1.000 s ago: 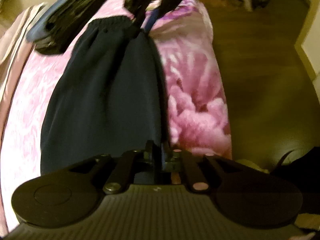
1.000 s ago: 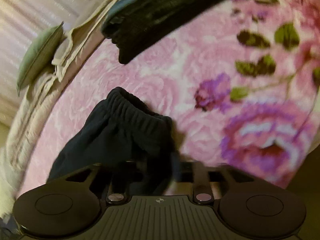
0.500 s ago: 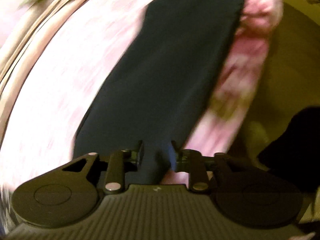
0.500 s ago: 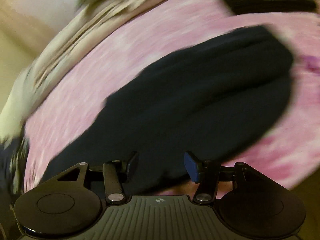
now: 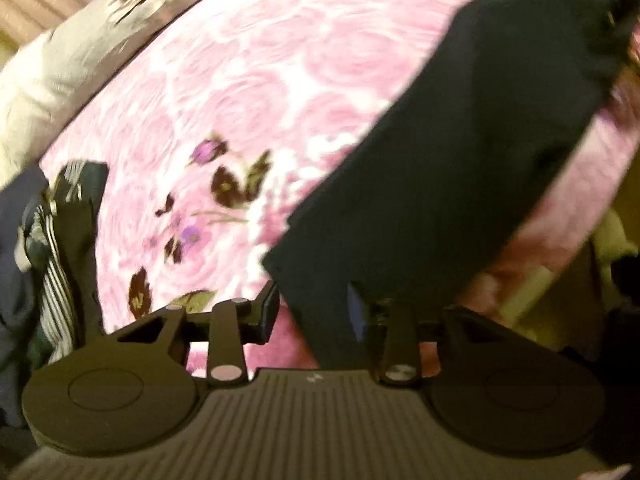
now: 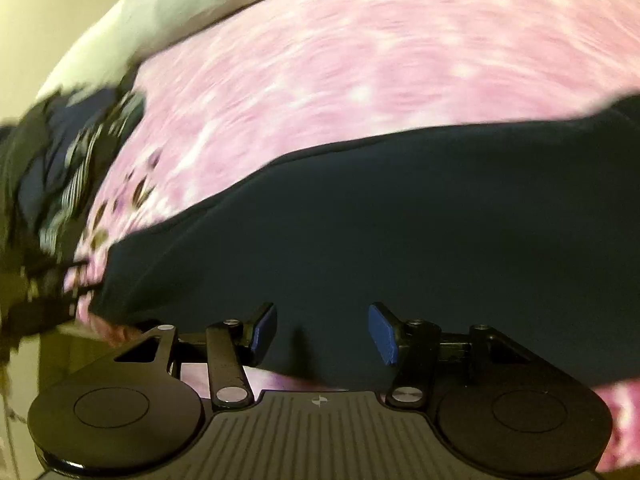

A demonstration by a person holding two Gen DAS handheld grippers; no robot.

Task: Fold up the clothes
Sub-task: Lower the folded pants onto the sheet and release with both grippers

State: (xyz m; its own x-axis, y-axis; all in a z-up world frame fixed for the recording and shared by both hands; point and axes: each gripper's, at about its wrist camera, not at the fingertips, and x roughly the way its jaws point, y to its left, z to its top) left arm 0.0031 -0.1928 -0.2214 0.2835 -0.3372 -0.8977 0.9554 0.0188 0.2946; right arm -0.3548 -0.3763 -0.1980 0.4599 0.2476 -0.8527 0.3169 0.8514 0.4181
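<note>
A dark navy garment (image 5: 460,168) lies stretched along the near edge of the bed on the pink floral blanket (image 5: 248,92). My left gripper (image 5: 314,312) is open, and the garment's end corner lies between its fingers. In the right wrist view the same garment (image 6: 380,224) fills the lower frame. My right gripper (image 6: 322,332) is open just above the cloth and holds nothing. Both views are blurred by motion.
A heap of clothes with a striped piece (image 5: 52,264) lies at the left end of the bed, also seen in the right wrist view (image 6: 68,176). Beige bedding (image 5: 68,52) lies along the far side. The bed edge and floor (image 5: 560,300) are at the right.
Both grippers have opened and let go of the navy garment, which now lies flat. Both cameras have swung left toward the heap of clothes.
</note>
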